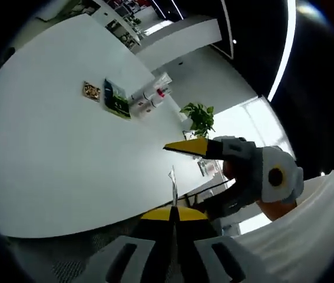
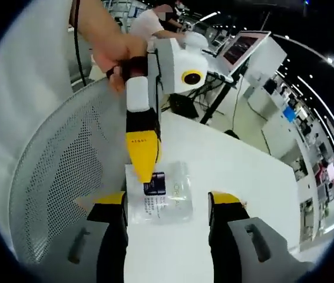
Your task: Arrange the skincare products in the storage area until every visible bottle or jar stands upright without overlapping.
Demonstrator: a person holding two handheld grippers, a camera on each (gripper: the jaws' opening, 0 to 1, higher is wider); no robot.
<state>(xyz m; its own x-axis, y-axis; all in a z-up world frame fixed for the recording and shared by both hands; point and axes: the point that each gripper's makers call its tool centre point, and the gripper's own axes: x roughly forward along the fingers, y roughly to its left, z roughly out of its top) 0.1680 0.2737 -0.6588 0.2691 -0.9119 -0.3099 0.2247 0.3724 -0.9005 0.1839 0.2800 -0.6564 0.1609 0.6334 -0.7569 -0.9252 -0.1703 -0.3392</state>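
Smooth matt white table, glossy clear plastic packet, perforated grey mesh chair back

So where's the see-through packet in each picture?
Left gripper view: clear packet, bottom middle, an edge-on sliver above the shut jaws.
Right gripper view: low middle, broad face showing between the open jaws, left gripper pinching its corner.
Shared landmark: the white table.

Left gripper view: rolled hard, looks out across the white table from its edge; a cluster of small bottles sits far off, labels unreadable. The right gripper enters from the right.

Right gripper view: aimed down, close over a clear packet on the table, mesh chair alongside; the left gripper enters from above. Shared: probably the same table.
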